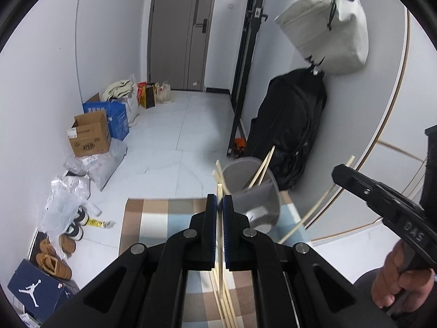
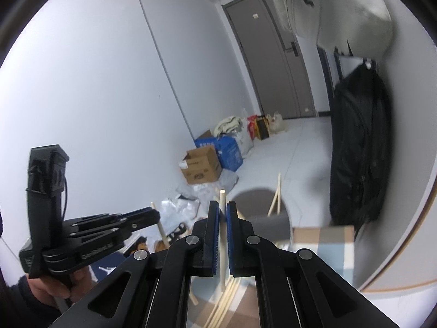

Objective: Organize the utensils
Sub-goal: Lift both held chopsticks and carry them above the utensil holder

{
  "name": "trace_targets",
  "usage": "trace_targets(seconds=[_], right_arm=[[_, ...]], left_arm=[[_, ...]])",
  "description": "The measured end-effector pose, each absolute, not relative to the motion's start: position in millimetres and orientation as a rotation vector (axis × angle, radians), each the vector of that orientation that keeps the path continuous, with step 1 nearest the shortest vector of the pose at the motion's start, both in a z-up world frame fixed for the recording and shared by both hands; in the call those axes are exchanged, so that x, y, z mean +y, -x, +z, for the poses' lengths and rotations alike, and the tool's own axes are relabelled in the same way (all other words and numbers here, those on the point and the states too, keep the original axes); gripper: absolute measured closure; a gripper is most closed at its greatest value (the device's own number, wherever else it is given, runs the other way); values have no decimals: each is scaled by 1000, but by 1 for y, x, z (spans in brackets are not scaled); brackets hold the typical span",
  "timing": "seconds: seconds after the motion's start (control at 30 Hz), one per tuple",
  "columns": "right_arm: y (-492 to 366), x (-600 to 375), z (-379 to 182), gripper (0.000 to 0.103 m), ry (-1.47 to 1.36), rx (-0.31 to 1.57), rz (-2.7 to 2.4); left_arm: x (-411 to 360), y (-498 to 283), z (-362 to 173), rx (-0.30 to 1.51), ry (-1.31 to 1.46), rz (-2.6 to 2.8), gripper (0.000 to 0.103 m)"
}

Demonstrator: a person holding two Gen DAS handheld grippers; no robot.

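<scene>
My left gripper (image 1: 220, 202) is shut on a wooden chopstick (image 1: 219, 191) that stands upright between its blue pads. Just beyond it, slightly right, a grey utensil holder (image 1: 251, 194) stands on the checked cloth with two chopsticks (image 1: 261, 170) leaning inside. Further right, my right gripper (image 1: 338, 172) holds another chopstick (image 1: 314, 210) slanting down to the left. In the right wrist view the right gripper (image 2: 223, 207) is shut on its chopstick (image 2: 222, 196), the blurred holder (image 2: 262, 218) lies just ahead to the right, and the left gripper (image 2: 155, 214) is at the left. Several loose chopsticks (image 1: 225, 300) lie on the cloth below.
A checked cloth (image 1: 153, 218) covers the table. A black bag (image 1: 295, 123) and a white bag (image 1: 327, 27) hang on the wall behind the holder. Cardboard boxes (image 1: 90, 136), plastic bags and shoes (image 1: 54, 265) line the floor at left. A person's hand (image 1: 396, 278) grips the right handle.
</scene>
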State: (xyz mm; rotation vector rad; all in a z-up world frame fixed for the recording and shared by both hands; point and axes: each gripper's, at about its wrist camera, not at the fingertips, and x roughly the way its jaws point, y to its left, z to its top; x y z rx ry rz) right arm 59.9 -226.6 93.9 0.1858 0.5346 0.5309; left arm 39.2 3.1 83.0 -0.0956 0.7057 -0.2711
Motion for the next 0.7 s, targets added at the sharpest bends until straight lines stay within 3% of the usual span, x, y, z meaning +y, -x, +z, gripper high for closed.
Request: trace_targets(seconds=[0.33,0.7], right_arm=[[-101,-233,135,99,-193,491,496],[-142,-238,153,99,-184,467,460]], left_arm=[[-4,-66,132,631,106,-311,103],[-16,-106,141,590,106,-328,103]])
